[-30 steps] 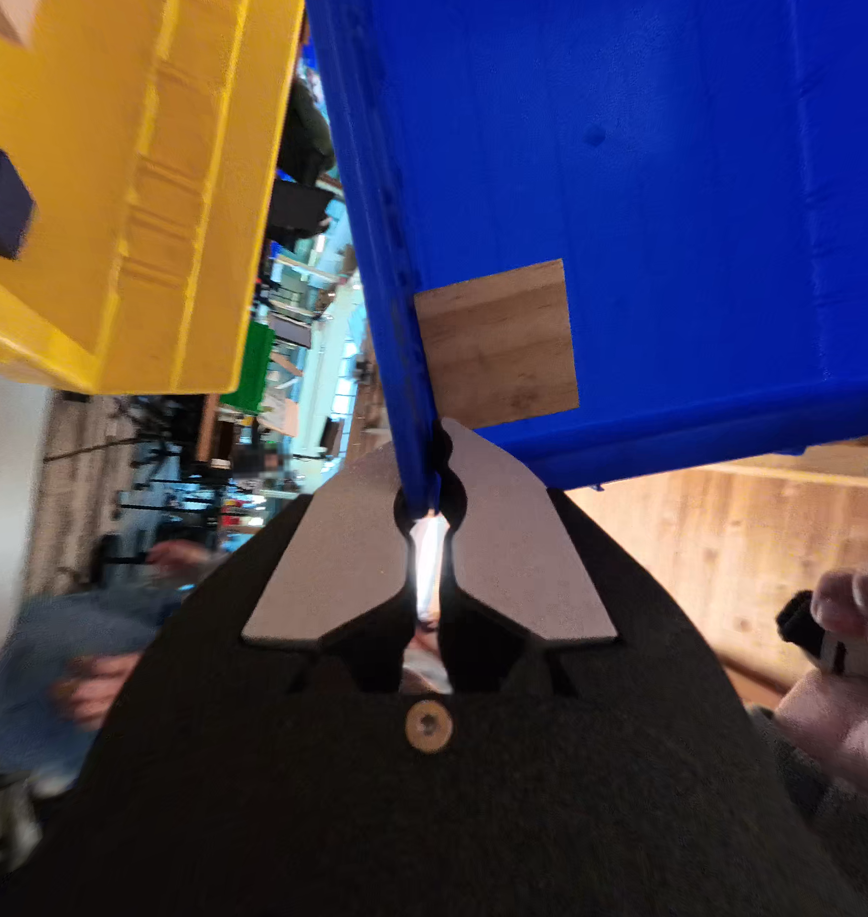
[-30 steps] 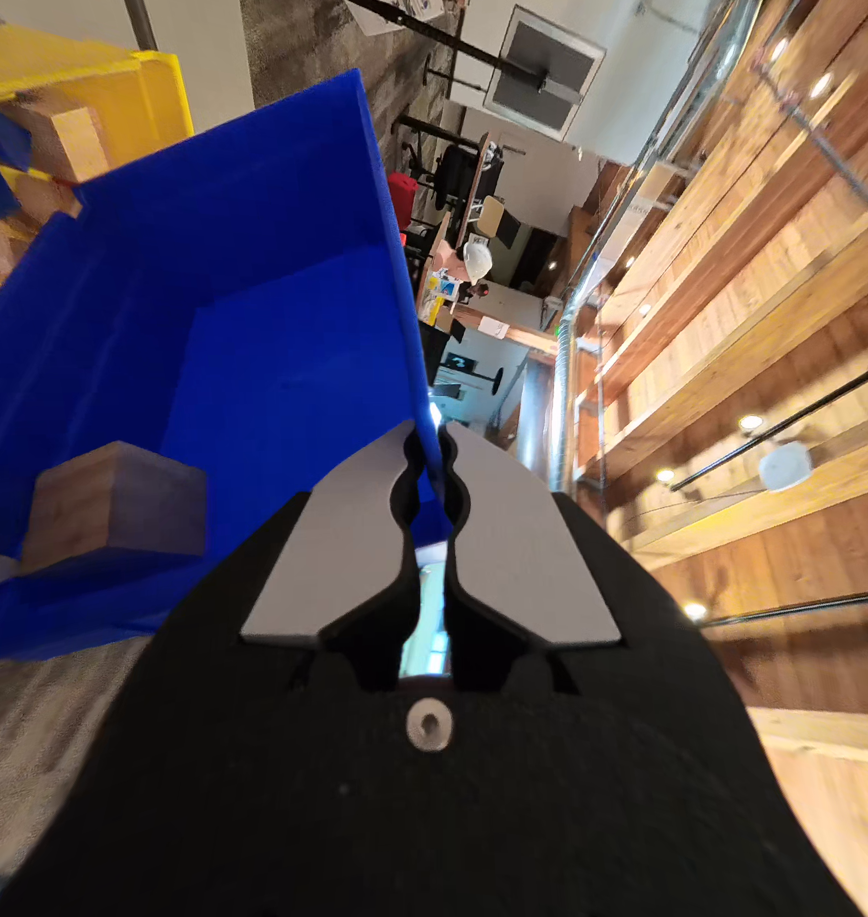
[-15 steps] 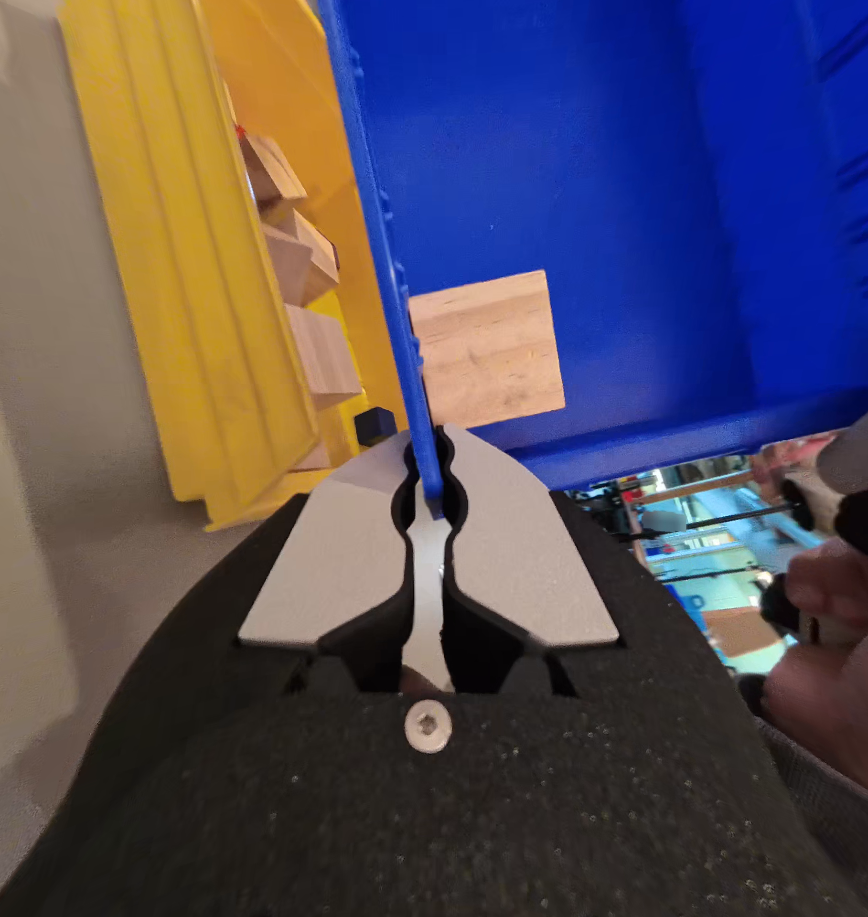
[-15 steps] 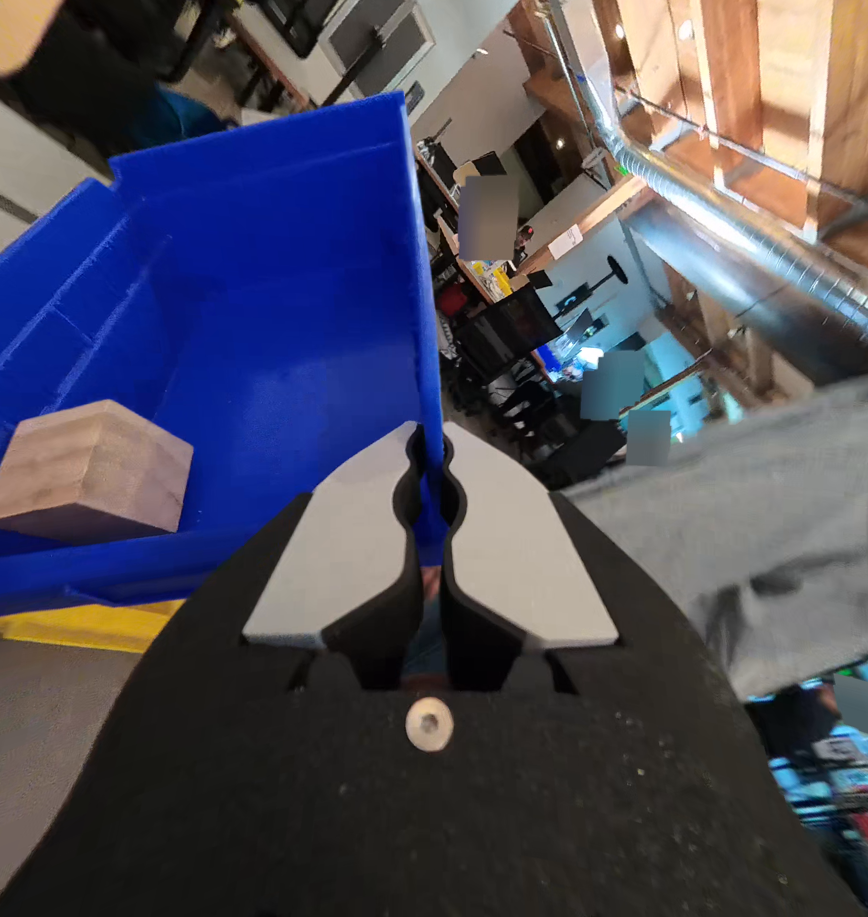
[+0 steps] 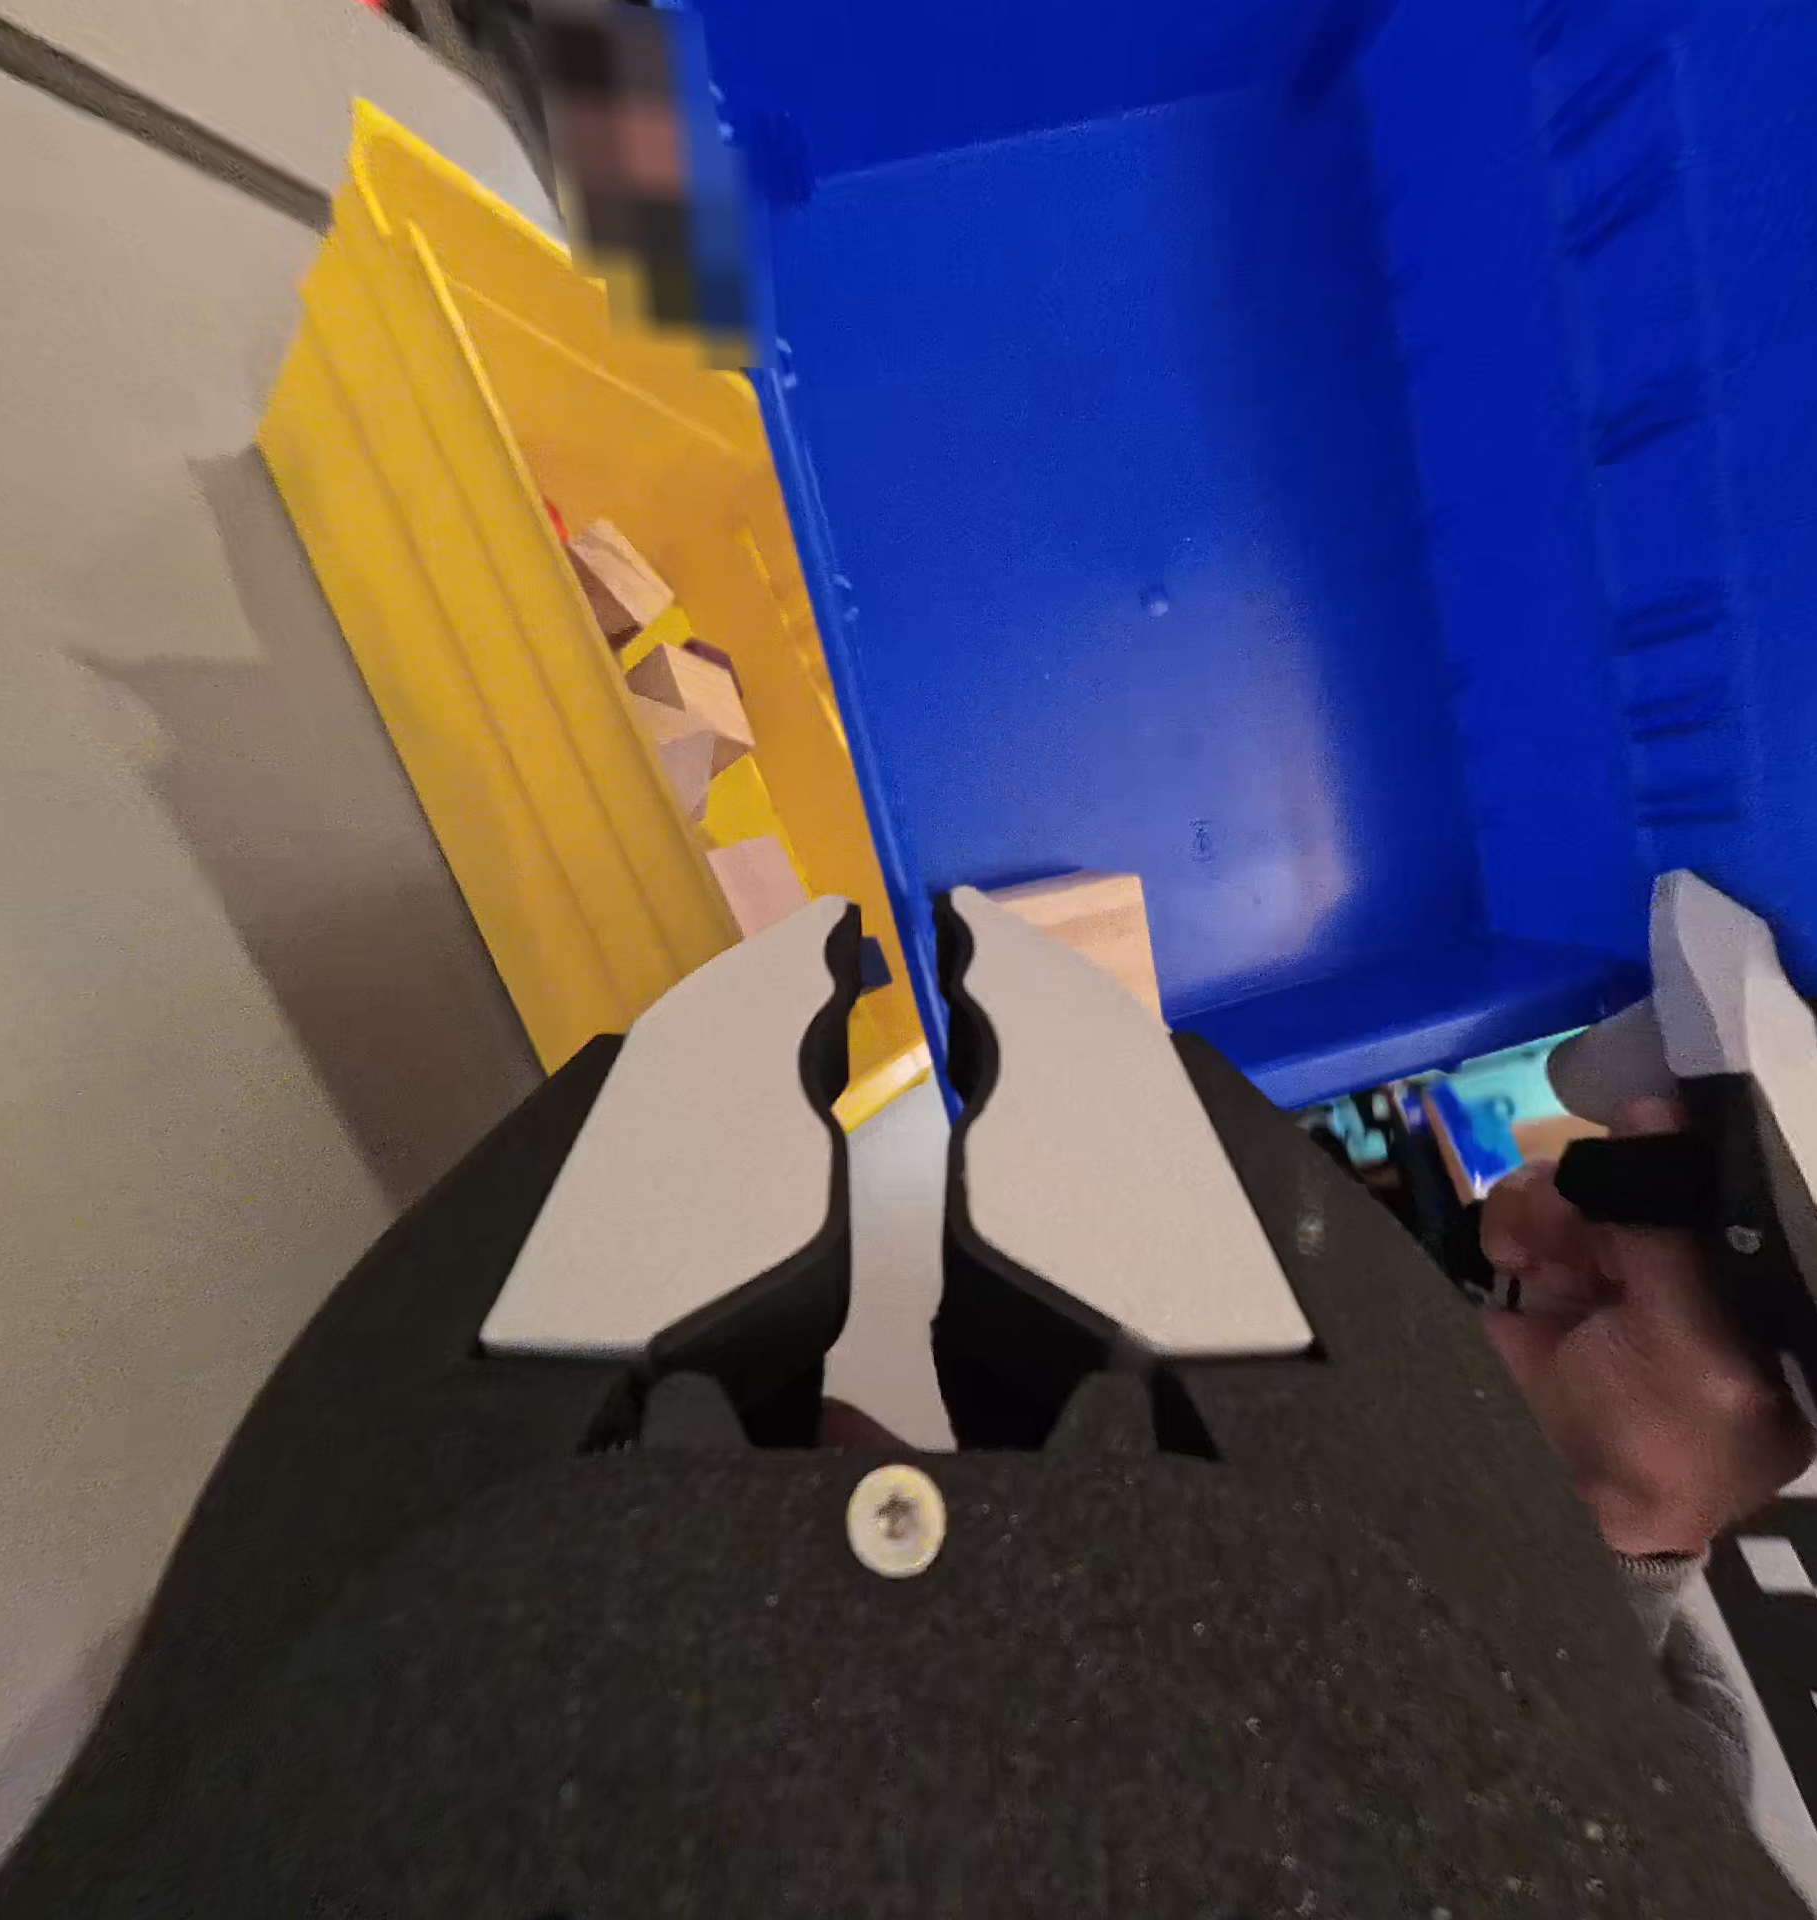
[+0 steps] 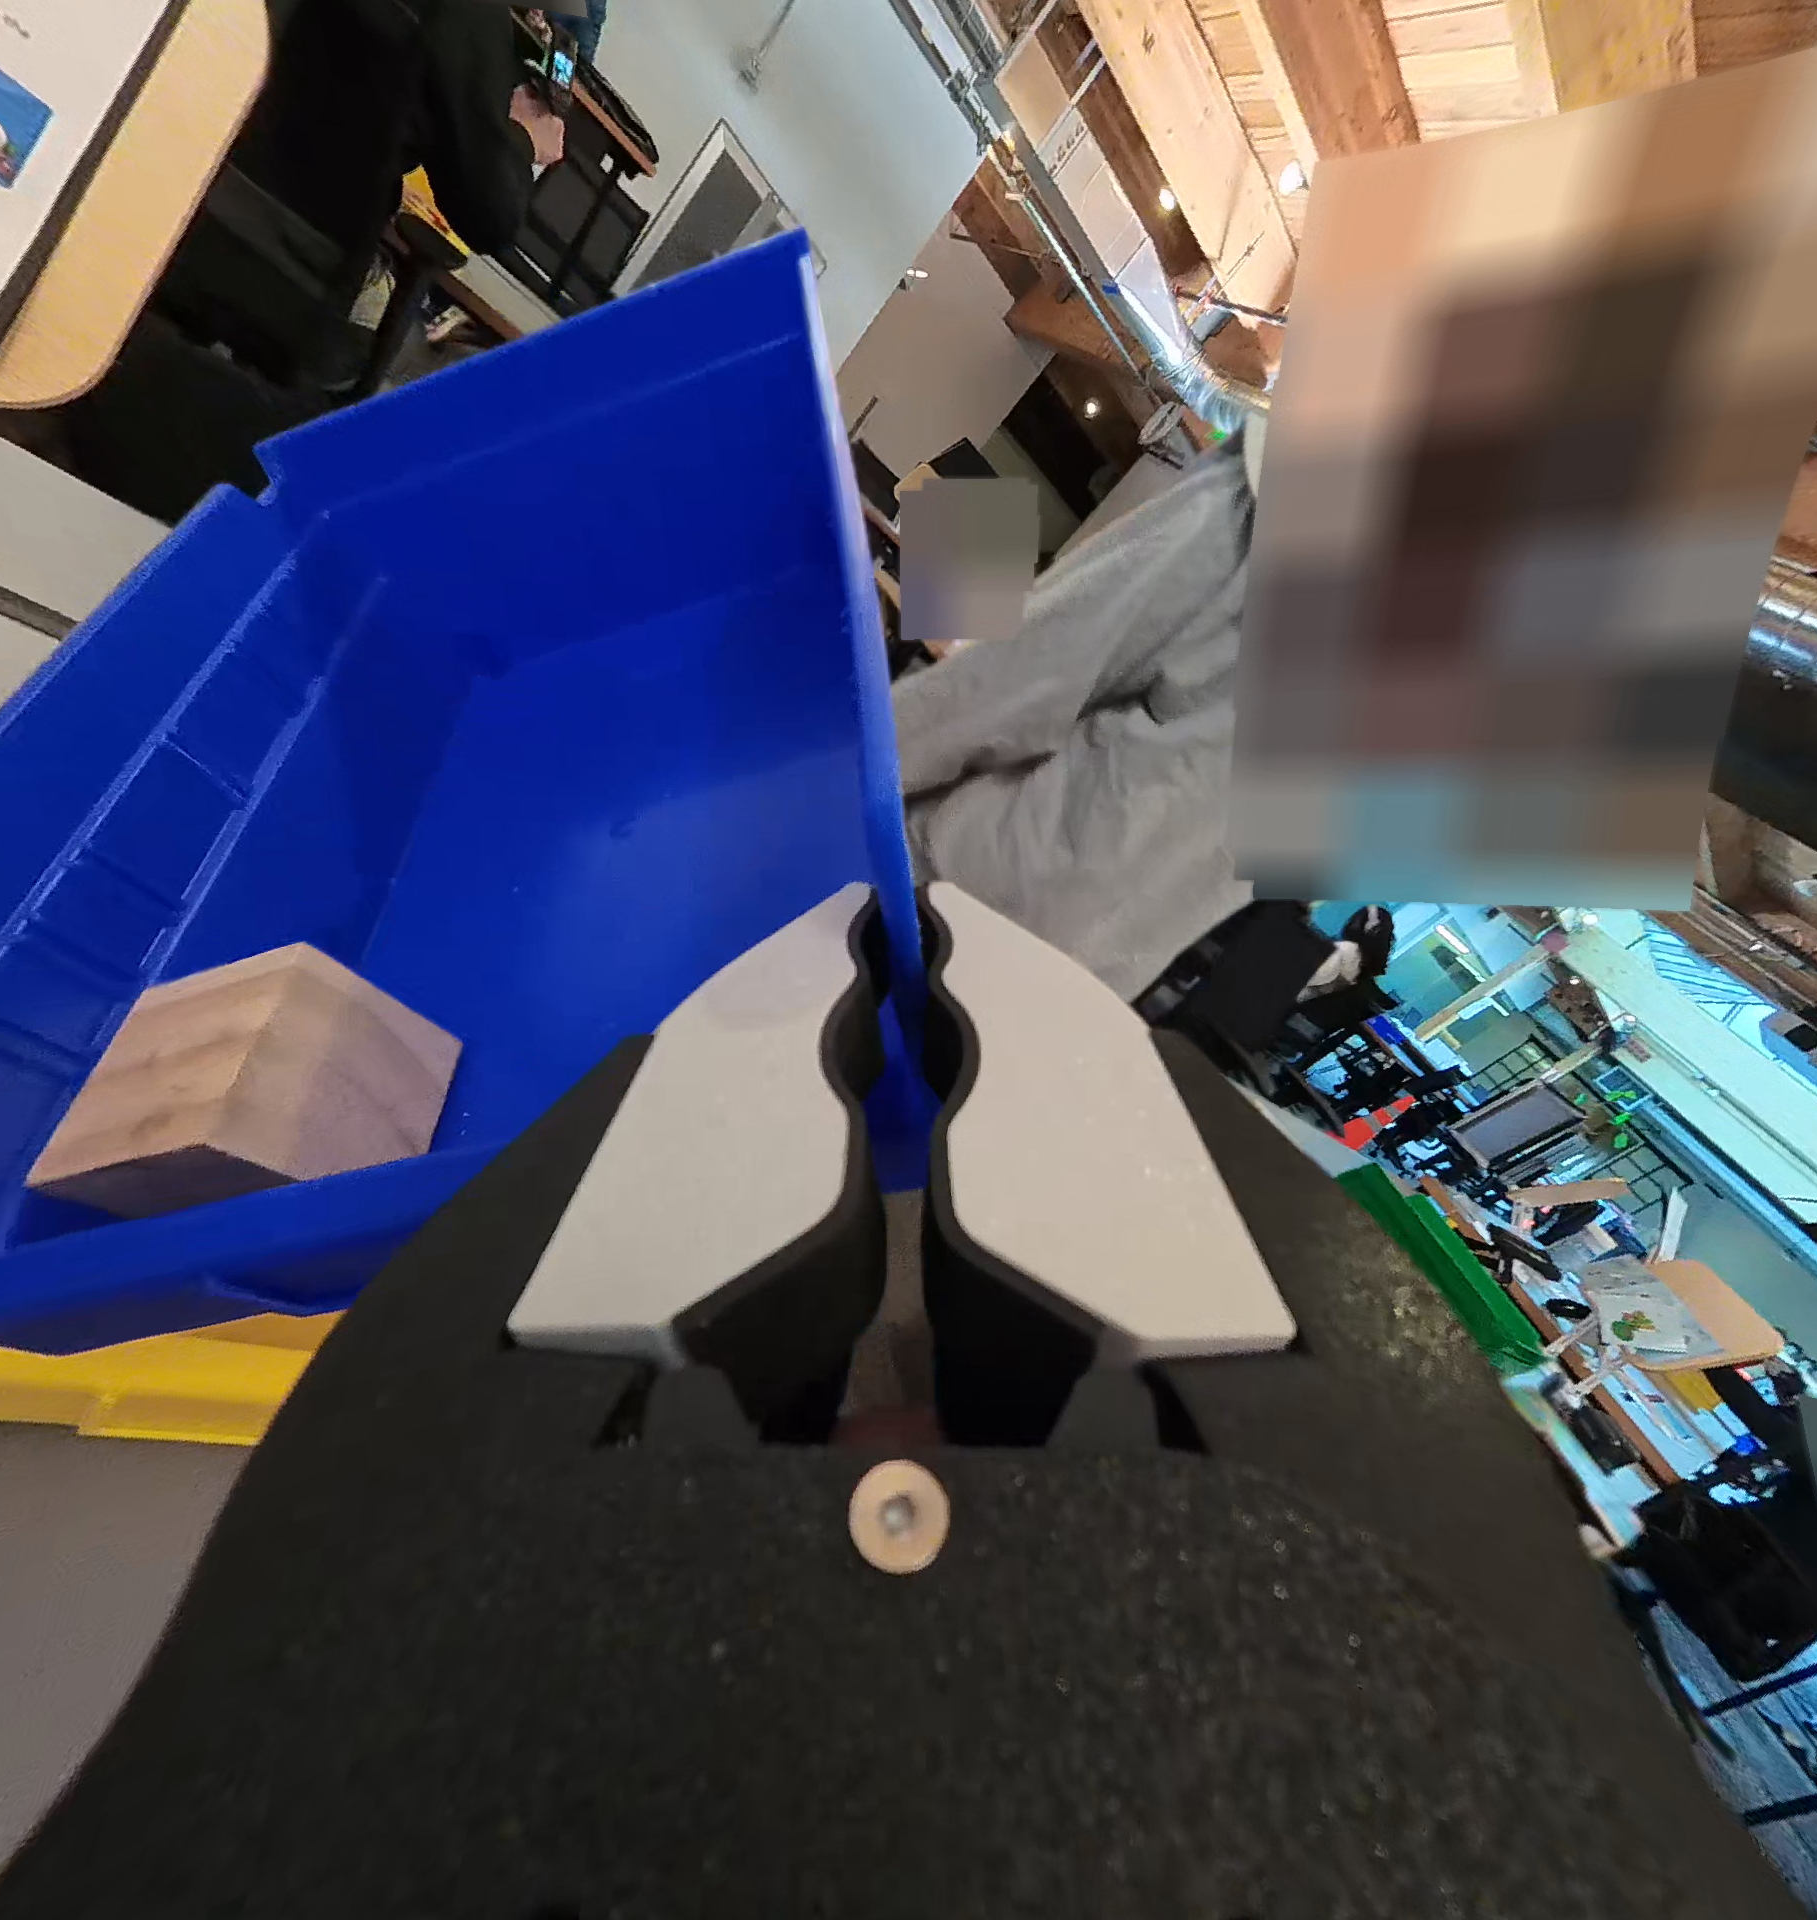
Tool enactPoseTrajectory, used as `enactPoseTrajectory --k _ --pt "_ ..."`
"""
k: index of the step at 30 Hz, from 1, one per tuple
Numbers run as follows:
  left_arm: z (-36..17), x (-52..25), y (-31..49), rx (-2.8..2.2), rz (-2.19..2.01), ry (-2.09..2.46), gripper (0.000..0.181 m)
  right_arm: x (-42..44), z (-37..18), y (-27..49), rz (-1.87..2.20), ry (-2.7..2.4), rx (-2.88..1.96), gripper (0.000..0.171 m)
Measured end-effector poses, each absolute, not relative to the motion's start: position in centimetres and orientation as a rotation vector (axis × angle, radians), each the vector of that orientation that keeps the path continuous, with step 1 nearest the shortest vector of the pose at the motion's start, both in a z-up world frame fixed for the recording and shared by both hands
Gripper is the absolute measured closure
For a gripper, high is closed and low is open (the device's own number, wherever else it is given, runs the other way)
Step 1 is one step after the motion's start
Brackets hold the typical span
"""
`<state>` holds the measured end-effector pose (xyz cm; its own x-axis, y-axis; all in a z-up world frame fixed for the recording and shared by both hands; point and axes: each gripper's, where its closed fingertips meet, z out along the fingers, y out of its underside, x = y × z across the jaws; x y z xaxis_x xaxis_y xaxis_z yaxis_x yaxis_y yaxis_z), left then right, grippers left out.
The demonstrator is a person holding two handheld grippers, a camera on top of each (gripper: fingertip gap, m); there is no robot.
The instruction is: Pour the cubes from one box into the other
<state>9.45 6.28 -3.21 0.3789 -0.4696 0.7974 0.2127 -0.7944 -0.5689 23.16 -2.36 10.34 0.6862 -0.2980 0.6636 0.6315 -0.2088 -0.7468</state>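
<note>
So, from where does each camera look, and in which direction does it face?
Left wrist view: sits on the left gripper, looks along its parted fingers at the blue box wall between them; yellow box beside; a hand on the right gripper.
Right wrist view: sits on the right gripper, faces the opposite blue wall, room behind; only its fingers show.
Shared: blue box, its one wooden cube, yellow box.
</note>
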Motion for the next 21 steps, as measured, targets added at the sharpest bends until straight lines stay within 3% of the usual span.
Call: enactPoseTrajectory --k 5,7,11,16,21 --pt "-4.5 11.8 9.5 -2.221 -1.524 0.351 0.149 22.9 9.5 0.7 -0.902 -0.351 -1.598 0.168" --pt "-4.3 12.0 11.3 -2.228 -1.542 0.321 0.152 22.8 9.9 1.1 -0.923 -0.366 -1.581 0.168" --pt "-3.2 13.5 14.0 -2.224 -1.593 0.341 0.176 23.3 11.1 1.2 -0.913 -0.375 -1.524 0.169" --pt "1.9 17.0 18.1 -2.053 -1.544 0.459 0.178 25.8 13.7 2.5 -0.99 -0.409 -1.274 0.169" --pt "5.2 18.3 21.7 -1.718 -1.388 0.463 0.178 29.1 12.2 4.6 -1.077 -0.432 -0.953 0.169"
